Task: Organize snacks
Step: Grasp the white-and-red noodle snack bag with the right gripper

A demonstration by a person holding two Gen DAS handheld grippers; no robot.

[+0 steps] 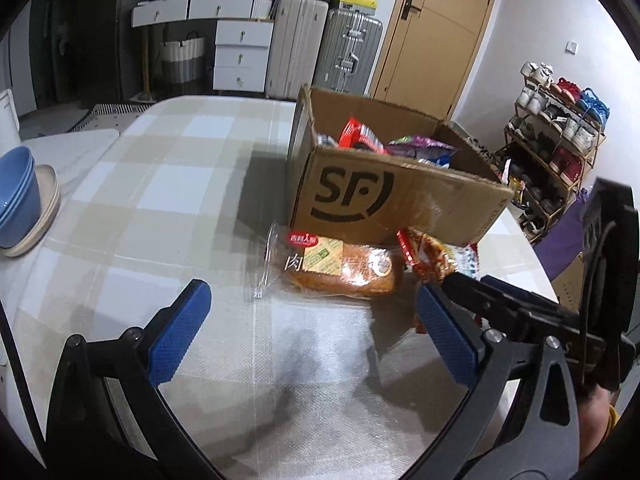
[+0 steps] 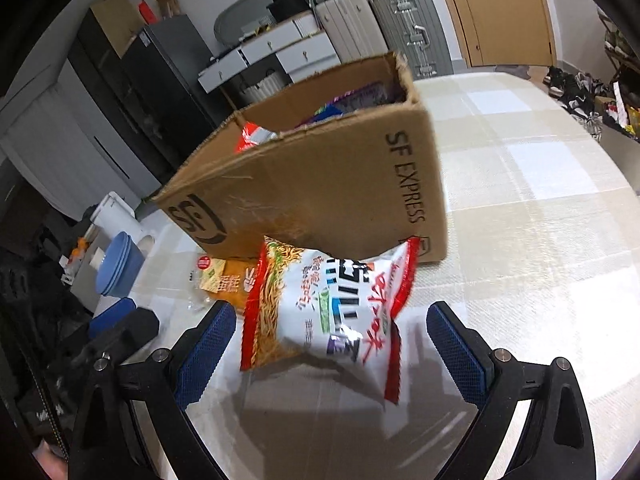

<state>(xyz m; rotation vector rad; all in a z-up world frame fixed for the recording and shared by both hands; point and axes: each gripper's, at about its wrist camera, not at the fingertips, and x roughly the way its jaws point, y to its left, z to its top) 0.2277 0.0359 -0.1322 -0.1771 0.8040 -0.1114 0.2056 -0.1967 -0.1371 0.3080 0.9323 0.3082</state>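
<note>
Two loose packets lie ahead of your spread tongs, both short of the box.

Your left tongs point(image 1: 308, 328) are released and hold nothing; the wrapped bread loaf point(image 1: 340, 268) lies on the surface point(image 1: 160, 184) just ahead of them, toward their right finger. It is likely light and squashy in slick film, so pinch it across the middle of its width, gently. Just right of it, between the pads of your right tongs point(image 2: 328, 344), also released and empty, lies the instant noodle packet point(image 2: 324, 312), one end up against the cardboard box point(image 2: 320, 184). Judge it light, crinkly and brittle inside: close on the flat body, not the crimped red edge. The box beyond both tongs already holds other snacks.
</note>
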